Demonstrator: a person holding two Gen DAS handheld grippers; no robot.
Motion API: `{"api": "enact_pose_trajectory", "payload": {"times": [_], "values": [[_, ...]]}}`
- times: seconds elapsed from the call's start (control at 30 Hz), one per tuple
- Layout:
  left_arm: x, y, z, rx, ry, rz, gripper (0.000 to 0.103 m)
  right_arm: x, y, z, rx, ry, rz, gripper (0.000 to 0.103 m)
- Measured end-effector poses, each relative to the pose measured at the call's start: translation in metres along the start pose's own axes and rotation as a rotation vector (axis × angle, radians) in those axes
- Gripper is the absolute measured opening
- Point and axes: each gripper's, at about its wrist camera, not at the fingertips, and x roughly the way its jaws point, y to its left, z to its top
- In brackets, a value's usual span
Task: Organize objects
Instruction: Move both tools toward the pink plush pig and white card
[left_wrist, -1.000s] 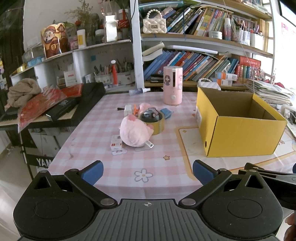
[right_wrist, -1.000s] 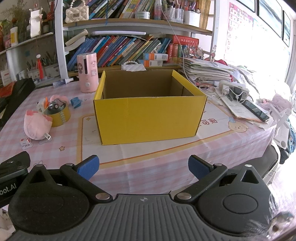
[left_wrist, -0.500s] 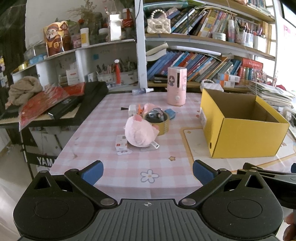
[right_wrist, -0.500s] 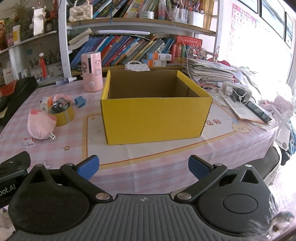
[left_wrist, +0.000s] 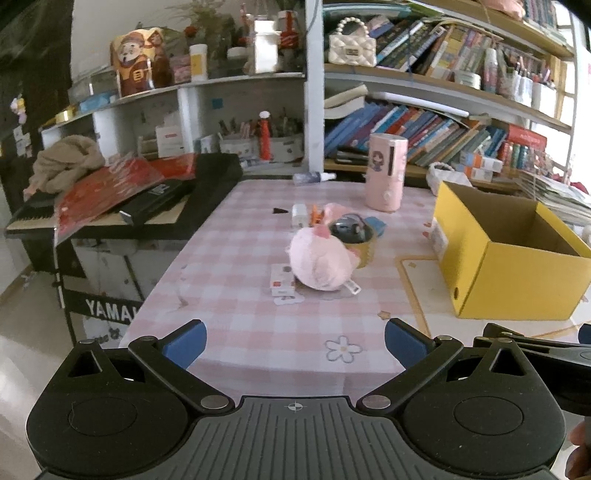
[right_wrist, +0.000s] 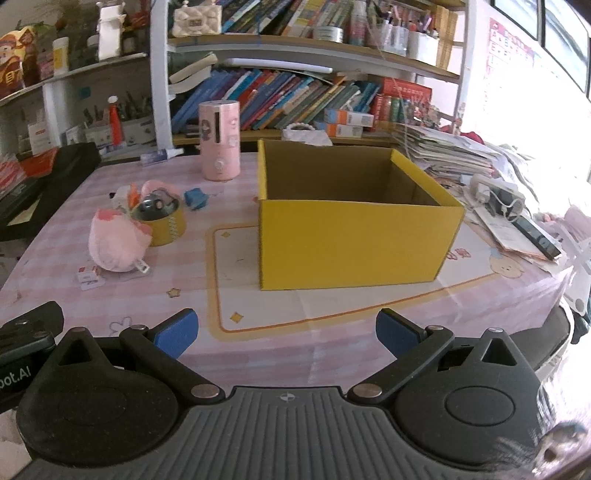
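A pink plush toy (left_wrist: 319, 262) lies mid-table, with a yellow tape roll (left_wrist: 360, 242) holding a small dark object behind it and a small white card (left_wrist: 282, 282) at its left. A blue clip (right_wrist: 195, 198) lies beyond them. An open yellow cardboard box (right_wrist: 354, 240) stands on a mat to the right, and I see nothing in the part of its inside that shows. My left gripper (left_wrist: 295, 343) hovers open near the table's front edge, well short of the plush. My right gripper (right_wrist: 286, 334) is open too, facing the box from the front edge. Nothing is between either pair of fingers.
A pink cylindrical device (left_wrist: 386, 171) stands at the back of the table, a small bottle (left_wrist: 314, 177) lies beside it. A keyboard (left_wrist: 122, 206) with red bags flanks the table's left. Bookshelves (right_wrist: 295, 92) rise behind. Papers and a phone (right_wrist: 535, 232) crowd the right end.
Both grippers have moved forward over the table; the plush and the box look nearer. The left view has swung slightly so the plush sits more central. Both stay open.
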Motion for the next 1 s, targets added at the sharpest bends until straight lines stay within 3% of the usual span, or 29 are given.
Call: {"api": "enact_pose_trajectory", "payload": {"times": [0.53, 0.87, 1.0], "values": [[0.013, 0.046, -0.001, -0.076, 0.047, 0.085, 0.103, 0.019, 0.054, 0.018, -0.103, 0.008, 0.148, 0.103], [0.043, 0.056, 0.009, -0.112, 0.083, 0.132, 0.103, 0.055, 0.08, 0.034, -0.16, 0.042, 0.224, 0.103], [0.056, 0.056, 0.017, -0.108, 0.053, 0.143, 0.103, 0.074, 0.085, 0.046, -0.171, 0.048, 0.262, 0.103]]}}
